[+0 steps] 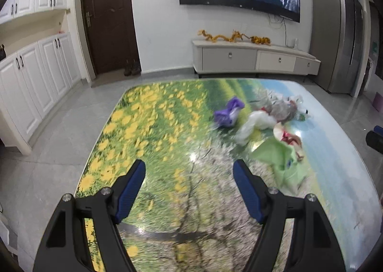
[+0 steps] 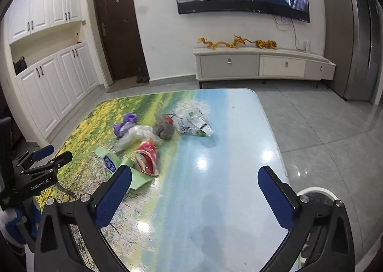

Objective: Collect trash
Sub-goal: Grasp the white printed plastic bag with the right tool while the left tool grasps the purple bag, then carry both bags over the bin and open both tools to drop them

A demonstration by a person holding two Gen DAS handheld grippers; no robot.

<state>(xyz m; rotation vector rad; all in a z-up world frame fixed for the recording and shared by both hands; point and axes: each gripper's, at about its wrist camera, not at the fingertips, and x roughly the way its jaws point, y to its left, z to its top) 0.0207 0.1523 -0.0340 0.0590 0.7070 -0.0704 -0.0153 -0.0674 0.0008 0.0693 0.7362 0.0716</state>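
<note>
Trash lies in a loose pile on the table (image 2: 239, 133), which carries a printed landscape: a purple wrapper (image 2: 125, 123), a white plastic bag (image 2: 136, 136), a grey crumpled lump (image 2: 164, 129), a clear printed bag (image 2: 191, 121), a red-and-white wrapper (image 2: 146, 158) and a green packet (image 2: 119, 166). The pile also shows in the left wrist view, with the purple wrapper (image 1: 228, 112) and green packet (image 1: 282, 159). My left gripper (image 1: 189, 171) is open and empty above the table, short of the pile; it also shows in the right wrist view (image 2: 51, 153). My right gripper (image 2: 195, 176) is open and empty, right of the green packet.
A round white bin (image 2: 316, 196) shows past the table's near right edge. Tiled floor surrounds the table. A TV cabinet (image 2: 263, 63) and wall TV stand at the far wall, white cupboards (image 1: 36, 73) on the left, a grey fridge (image 2: 347, 39) on the right.
</note>
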